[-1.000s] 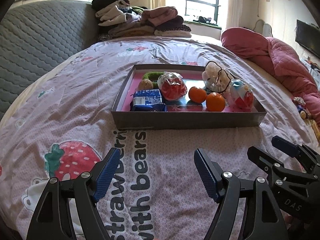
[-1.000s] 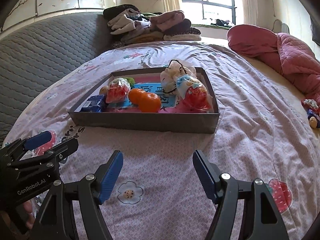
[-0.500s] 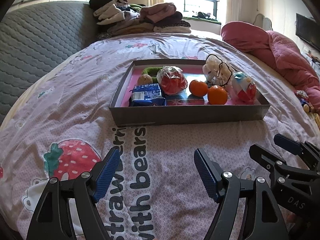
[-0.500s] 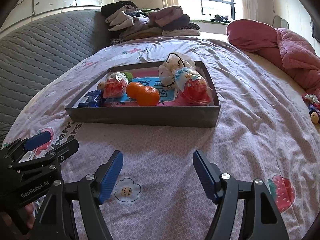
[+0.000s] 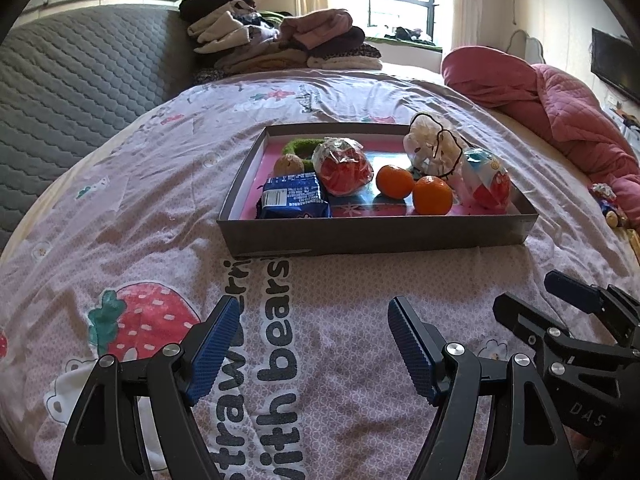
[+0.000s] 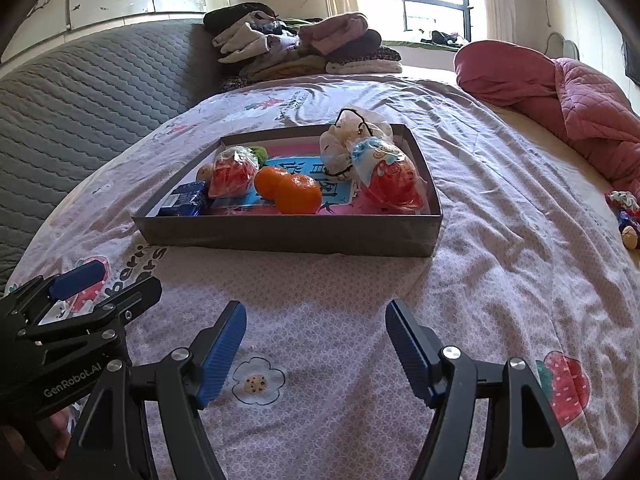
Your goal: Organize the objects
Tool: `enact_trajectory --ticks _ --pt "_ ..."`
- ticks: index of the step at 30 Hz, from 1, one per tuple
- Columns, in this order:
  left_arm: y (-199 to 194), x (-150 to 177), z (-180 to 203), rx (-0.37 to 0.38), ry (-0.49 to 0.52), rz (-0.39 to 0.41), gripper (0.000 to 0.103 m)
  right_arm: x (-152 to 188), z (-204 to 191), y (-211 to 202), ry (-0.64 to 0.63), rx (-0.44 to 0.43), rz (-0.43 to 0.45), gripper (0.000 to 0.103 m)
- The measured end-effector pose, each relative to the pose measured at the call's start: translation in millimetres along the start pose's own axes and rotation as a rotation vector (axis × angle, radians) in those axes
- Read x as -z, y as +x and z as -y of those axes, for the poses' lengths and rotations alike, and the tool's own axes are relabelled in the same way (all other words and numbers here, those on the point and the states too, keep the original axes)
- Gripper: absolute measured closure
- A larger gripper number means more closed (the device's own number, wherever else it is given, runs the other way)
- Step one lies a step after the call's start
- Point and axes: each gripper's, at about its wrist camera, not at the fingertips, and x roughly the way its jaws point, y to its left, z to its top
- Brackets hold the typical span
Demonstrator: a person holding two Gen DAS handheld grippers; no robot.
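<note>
— Pink-lilac cotton is seen everywhere; what is it?

— It is the bedspread [image 5: 132,200], printed with strawberries and the words "with bears". At the far right a crumpled pink quilt [image 5: 560,108] is laid, and at the head of the bed a pile of folded clothes [image 5: 280,44] is stacked.

— Where are the objects kept?

— A shallow grey box [image 5: 376,234] is placed in the middle of the bed. Inside it, on the right, a white pouch with a black cord [image 5: 434,148] is found, with a clear red-and-blue snack bag [image 5: 488,184] just in front of it. Near the middle a clear bag with red contents [image 5: 342,166] is seen, and a blue biscuit packet [image 5: 294,196] lies at the front left. Two mandarins [image 5: 432,195] are set side by side, touching. A green ring [image 5: 298,147] and a small brown ball [image 5: 288,165] are at the back left.

— And the tools?

— The left gripper [image 5: 310,344] and the right gripper [image 6: 314,340] are held above the bedspread, in front of the box. The fingers of both are spread wide apart, and nothing is held between them.
</note>
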Motion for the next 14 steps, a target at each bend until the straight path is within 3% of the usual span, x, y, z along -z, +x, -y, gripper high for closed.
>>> enact_trajectory --ticks 14 --pt "-2.7 -1.0 -4.2 0.005 -0.017 0.013 0.025 0.4 -3.8 1.1 -0.014 0.008 -0.005 0.031"
